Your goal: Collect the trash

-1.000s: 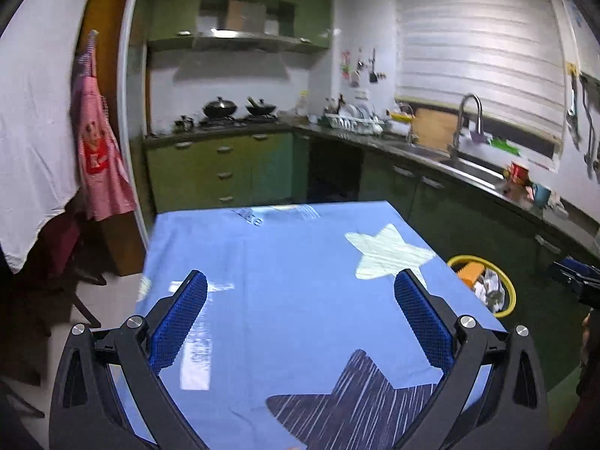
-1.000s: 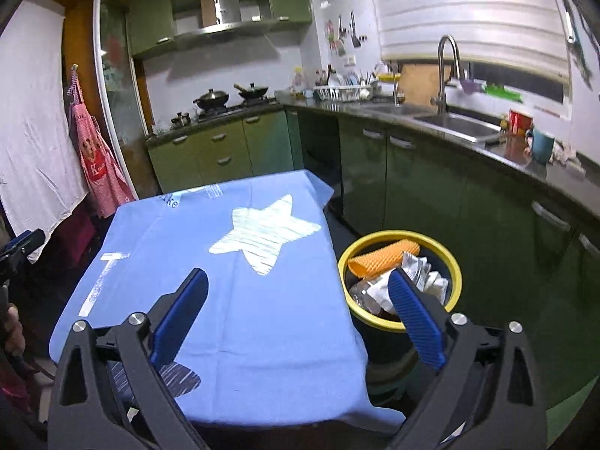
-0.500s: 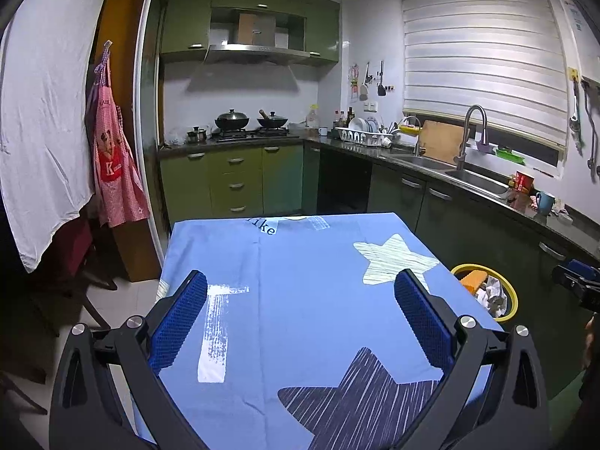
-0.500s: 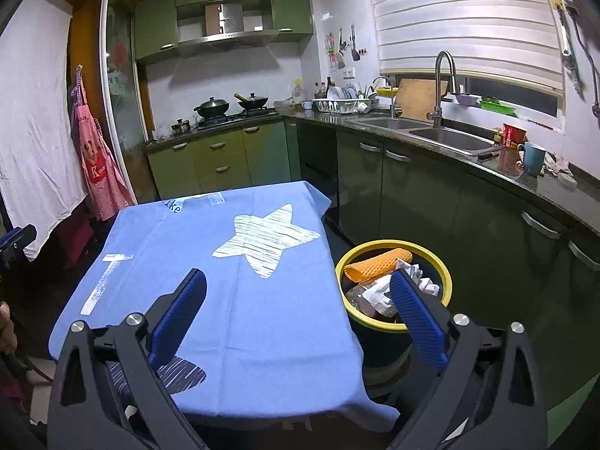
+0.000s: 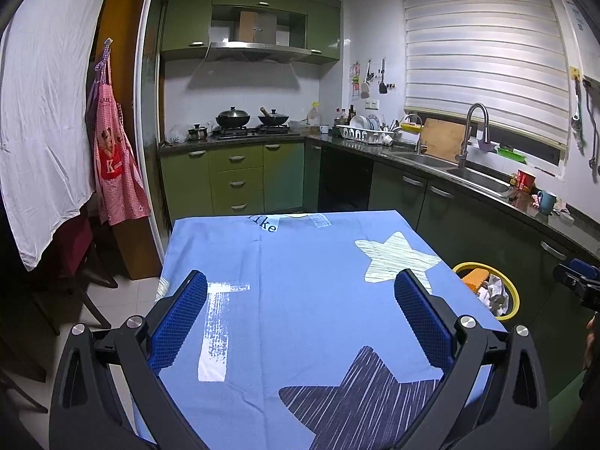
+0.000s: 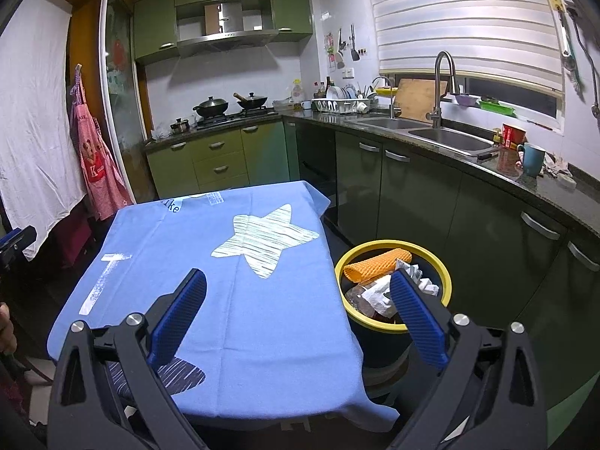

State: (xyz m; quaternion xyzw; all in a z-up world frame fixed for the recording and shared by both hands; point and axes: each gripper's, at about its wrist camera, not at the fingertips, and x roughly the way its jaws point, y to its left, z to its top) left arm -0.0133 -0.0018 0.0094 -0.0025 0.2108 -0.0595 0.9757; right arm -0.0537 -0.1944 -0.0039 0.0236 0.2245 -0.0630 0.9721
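A black bin with a yellow rim (image 6: 427, 251) stands on the floor right of the table. It holds an orange ridged roll (image 6: 375, 264) and crumpled white paper (image 6: 378, 294). The same bin (image 5: 512, 292) shows at the right of the left wrist view. My left gripper (image 5: 300, 285) hangs open over the blue star-print tablecloth (image 5: 292, 262), nothing between its fingers. My right gripper (image 6: 298, 281) is open too, above the table's right edge, with its right finger in front of the bin. No trash lies on the cloth (image 6: 225, 247).
Green kitchen cabinets (image 6: 412, 187) and a counter with a sink (image 6: 446, 138) run close along the right of the bin. A stove with pans (image 5: 251, 120) stands at the back. A red apron (image 5: 112, 165) and a white sheet (image 5: 41, 112) hang at the left.
Both cameras have risen and tilted up, so more of the wall cabinets and ceiling shows. Both grippers stay open and empty. The bin's contents have not moved.
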